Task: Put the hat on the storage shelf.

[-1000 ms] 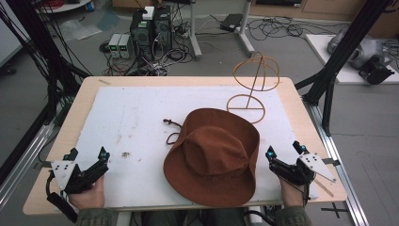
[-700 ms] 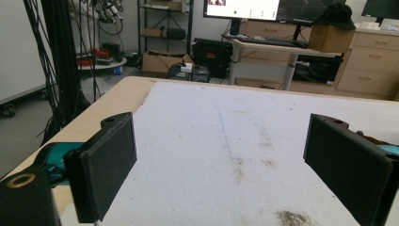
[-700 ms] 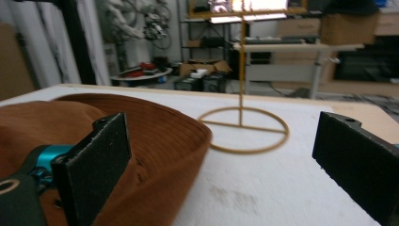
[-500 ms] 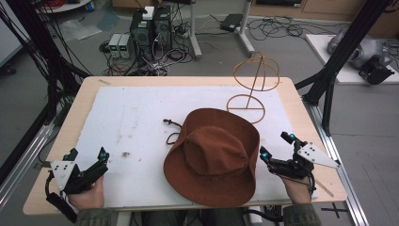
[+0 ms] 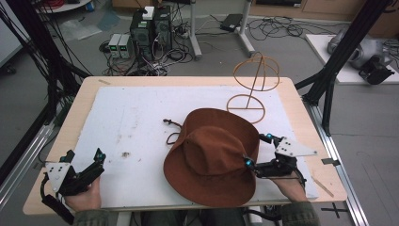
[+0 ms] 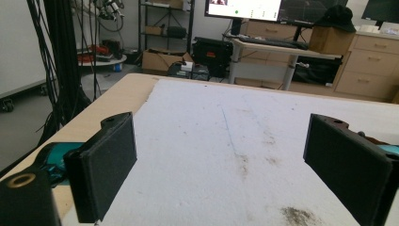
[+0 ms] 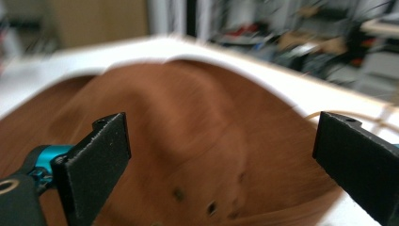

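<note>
while right gripper (image 5: 256, 150) is held wide apart, empty: brim snag judged possible
hat: brown felt wide-brimmed hat (image 5: 211, 153) lying at mat centre-right
left gripper (image 5: 84, 160): spread, empty, well apart
risk: soft brim could be folded, dragged

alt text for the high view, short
A brown wide-brimmed hat lies on a white mat on a wooden table, the open right gripper at its right brim. The open left gripper rests at the table's near left corner; a wire hat stand stands behind the hat.
</note>
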Demonstrator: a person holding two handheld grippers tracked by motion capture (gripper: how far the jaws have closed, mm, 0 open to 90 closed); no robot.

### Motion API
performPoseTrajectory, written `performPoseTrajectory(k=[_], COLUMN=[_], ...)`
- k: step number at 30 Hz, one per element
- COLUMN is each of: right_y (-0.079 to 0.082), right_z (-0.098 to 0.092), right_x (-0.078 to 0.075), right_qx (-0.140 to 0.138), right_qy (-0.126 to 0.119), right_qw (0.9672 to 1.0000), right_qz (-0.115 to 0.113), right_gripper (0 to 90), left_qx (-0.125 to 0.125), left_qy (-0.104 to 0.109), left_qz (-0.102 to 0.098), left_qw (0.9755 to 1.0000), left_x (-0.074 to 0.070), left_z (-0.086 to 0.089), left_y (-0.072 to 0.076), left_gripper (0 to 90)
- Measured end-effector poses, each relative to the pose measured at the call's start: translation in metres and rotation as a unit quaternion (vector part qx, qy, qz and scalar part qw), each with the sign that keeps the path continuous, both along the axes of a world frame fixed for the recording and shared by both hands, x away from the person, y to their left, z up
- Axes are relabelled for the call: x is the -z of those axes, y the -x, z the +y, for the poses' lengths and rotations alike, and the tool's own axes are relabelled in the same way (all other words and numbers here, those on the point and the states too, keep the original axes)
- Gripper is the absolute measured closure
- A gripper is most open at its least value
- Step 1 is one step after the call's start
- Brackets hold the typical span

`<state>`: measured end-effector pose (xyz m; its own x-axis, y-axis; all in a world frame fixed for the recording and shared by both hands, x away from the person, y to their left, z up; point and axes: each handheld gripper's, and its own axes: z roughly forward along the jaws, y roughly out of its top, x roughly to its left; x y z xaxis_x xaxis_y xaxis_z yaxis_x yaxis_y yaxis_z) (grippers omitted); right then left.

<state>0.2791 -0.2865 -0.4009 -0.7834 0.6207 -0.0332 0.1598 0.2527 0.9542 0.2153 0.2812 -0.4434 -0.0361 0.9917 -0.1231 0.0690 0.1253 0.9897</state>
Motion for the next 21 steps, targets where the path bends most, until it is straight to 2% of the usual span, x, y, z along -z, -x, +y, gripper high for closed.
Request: performPoseTrajectory(k=[2, 4, 5, 7, 12, 16, 17, 18, 19, 21], right_y=[-0.002, -0.003, -0.003, -0.004, -0.011, -0.016, -0.016, -0.017, -0.017, -0.017], right_z=[0.005, 0.011, 0.014, 0.019, 0.030, 0.037, 0.036, 0.033, 0.030, 0.026], right_x=[0.002, 0.004, 0.005, 0.007, 0.013, 0.020, 0.021, 0.021, 0.021, 0.024], right_qx=[-0.036, -0.068, -0.072, -0.077, -0.095, -0.090, -0.092, -0.099, -0.107, -0.101], right_qy=[0.031, 0.074, 0.096, 0.124, 0.164, 0.166, 0.157, 0.145, 0.137, 0.135], right_qw=[0.9986, 0.9943, 0.9922, 0.9887, 0.9807, 0.9802, 0.9816, 0.9824, 0.9824, 0.9827], right_qz=[0.023, 0.036, 0.033, 0.034, 0.050, 0.058, 0.058, 0.063, 0.069, 0.076], right_gripper=[3.9, 3.9, 3.9, 3.9, 3.9, 7.0, 13.5, 28.6, 37.4, 54.3], left_qx=[0.000, 0.004, 0.004, 0.009, 0.015, 0.016, 0.017, 0.017, 0.016, 0.017], left_qy=[0.003, 0.004, 0.004, 0.003, 0.000, 0.001, 0.001, 0.002, 0.002, 0.003], left_qz=[-0.001, 0.002, 0.002, 0.004, 0.003, 0.004, 0.003, 0.003, 0.004, 0.004], left_qw=[1.0000, 1.0000, 1.0000, 0.9999, 0.9999, 0.9999, 0.9999, 0.9999, 0.9999, 0.9998], left_x=[0.000, 0.001, 0.001, 0.001, 0.001, 0.001, 0.001, 0.001, 0.001, 0.002], left_z=[0.000, -0.001, -0.002, -0.003, -0.007, -0.008, -0.007, -0.007, -0.007, -0.006], left_y=[0.000, -0.001, -0.002, -0.002, -0.004, -0.004, -0.004, -0.004, -0.004, -0.004], left_gripper=[10.3, 10.3, 10.3, 10.3, 10.4, 10.4, 10.4, 10.4, 10.4, 10.4])
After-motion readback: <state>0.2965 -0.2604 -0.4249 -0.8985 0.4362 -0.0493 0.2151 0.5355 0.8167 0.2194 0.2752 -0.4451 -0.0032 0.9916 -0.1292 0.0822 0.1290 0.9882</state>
